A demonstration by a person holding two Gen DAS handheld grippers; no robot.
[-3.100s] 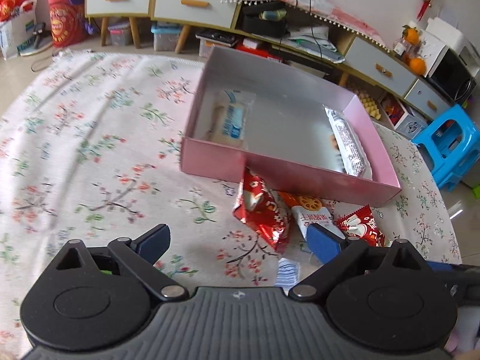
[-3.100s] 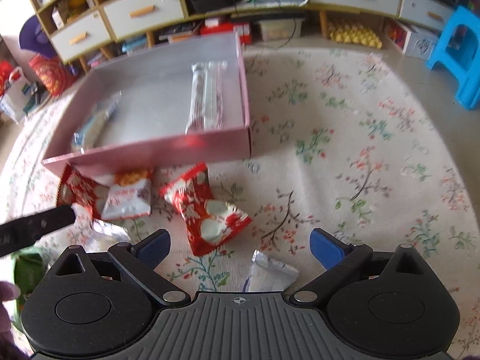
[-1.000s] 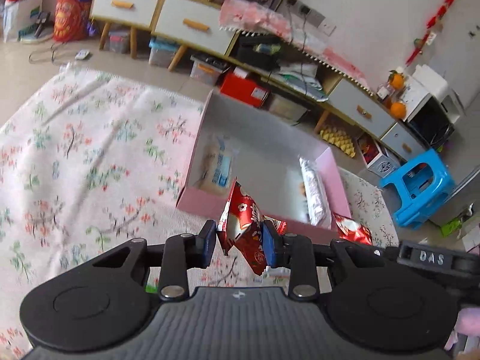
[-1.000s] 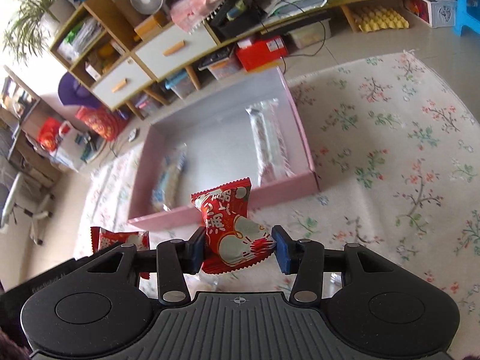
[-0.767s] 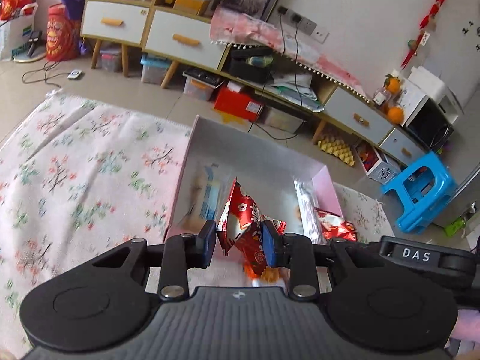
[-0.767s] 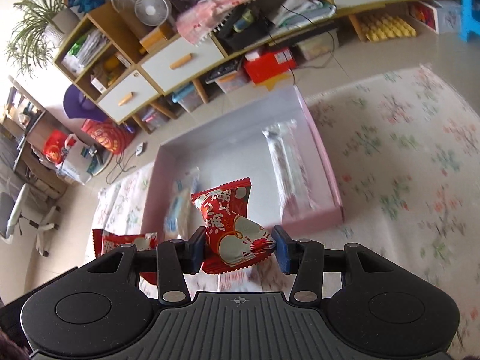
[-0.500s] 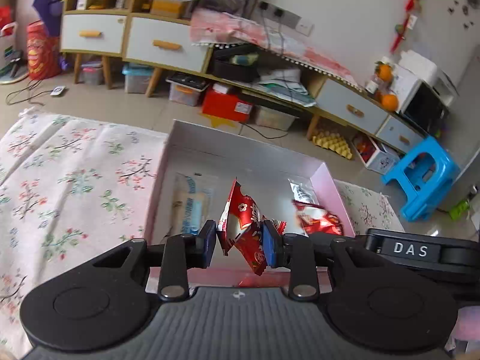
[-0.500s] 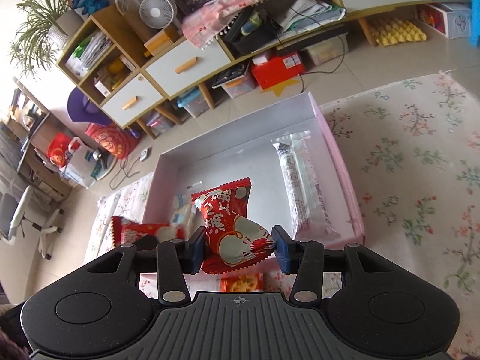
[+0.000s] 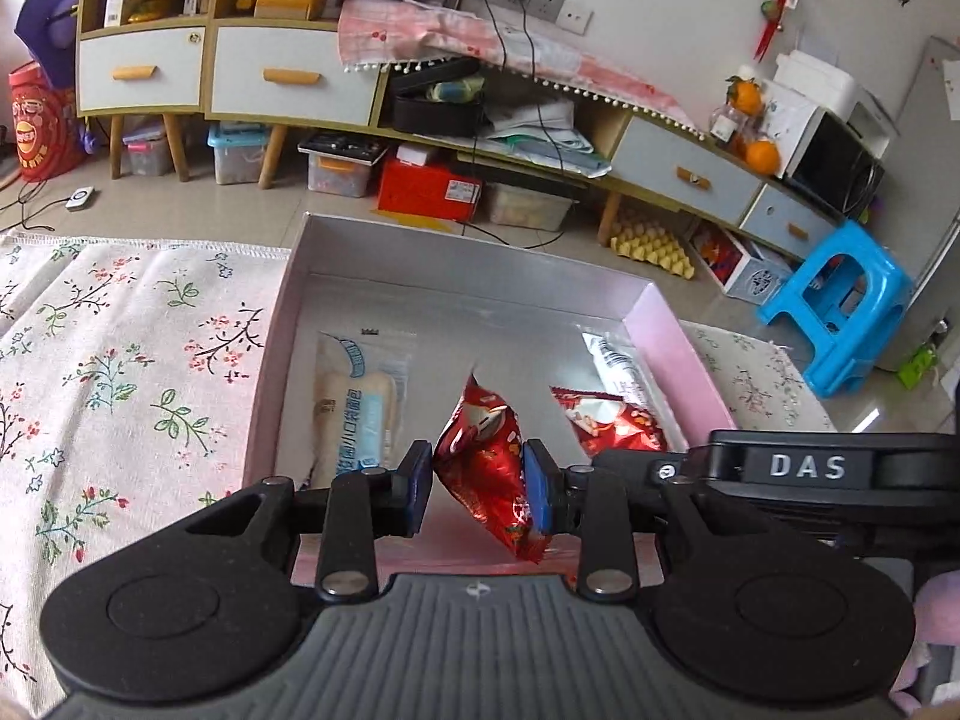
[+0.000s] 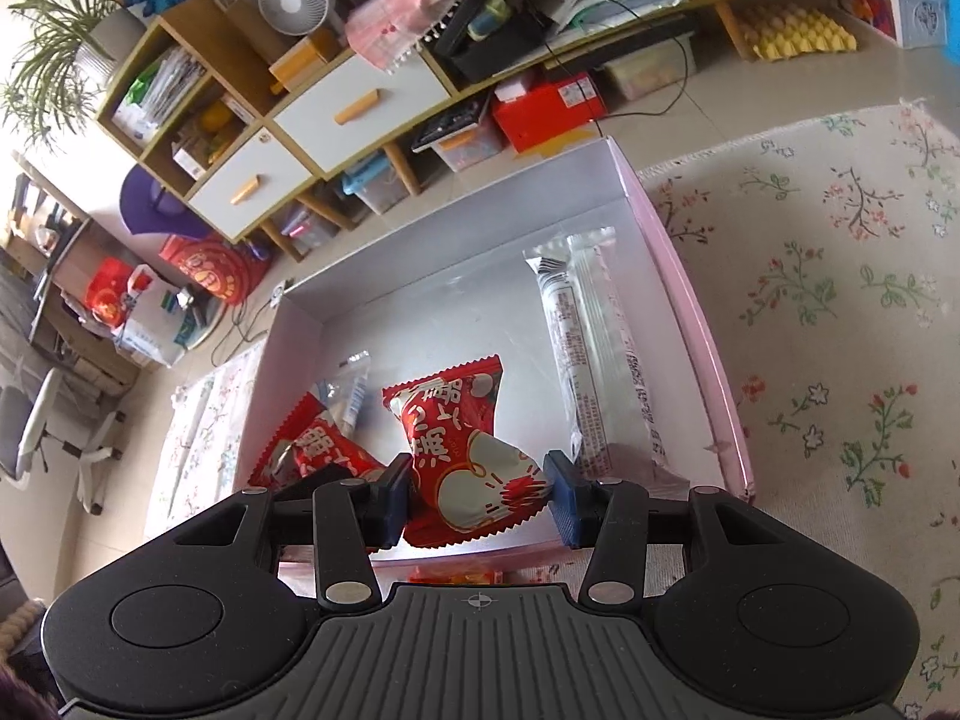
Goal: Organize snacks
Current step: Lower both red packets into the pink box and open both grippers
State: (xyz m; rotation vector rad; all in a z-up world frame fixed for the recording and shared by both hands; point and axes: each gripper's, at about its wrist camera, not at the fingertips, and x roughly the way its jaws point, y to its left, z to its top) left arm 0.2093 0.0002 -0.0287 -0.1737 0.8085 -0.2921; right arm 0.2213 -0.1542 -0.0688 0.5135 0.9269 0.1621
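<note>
A pink box (image 9: 675,354) with a silver inside sits on the floral cloth; it also shows in the right wrist view (image 10: 696,306). My left gripper (image 9: 478,483) is shut on a red snack packet (image 9: 489,468) and holds it over the box's near part. My right gripper (image 10: 477,501) is shut on a red and white snack packet (image 10: 465,456), also over the box's near part. That packet shows in the left wrist view (image 9: 612,423) beside my right gripper's black body (image 9: 792,468). In the box lie a pale blue-print packet (image 9: 354,408) and a long clear-wrapped packet (image 10: 591,348).
An orange snack packet (image 10: 456,575) lies on the cloth just outside the box's near wall. The floral tablecloth (image 9: 120,372) spreads left of the box and right of it (image 10: 840,330). Cabinets, bins and a blue stool (image 9: 840,306) stand beyond the table.
Both grippers closed on red packets from the cloth, lifted them and carried them forward over the box. Over the last second they have moved further in above the box.
</note>
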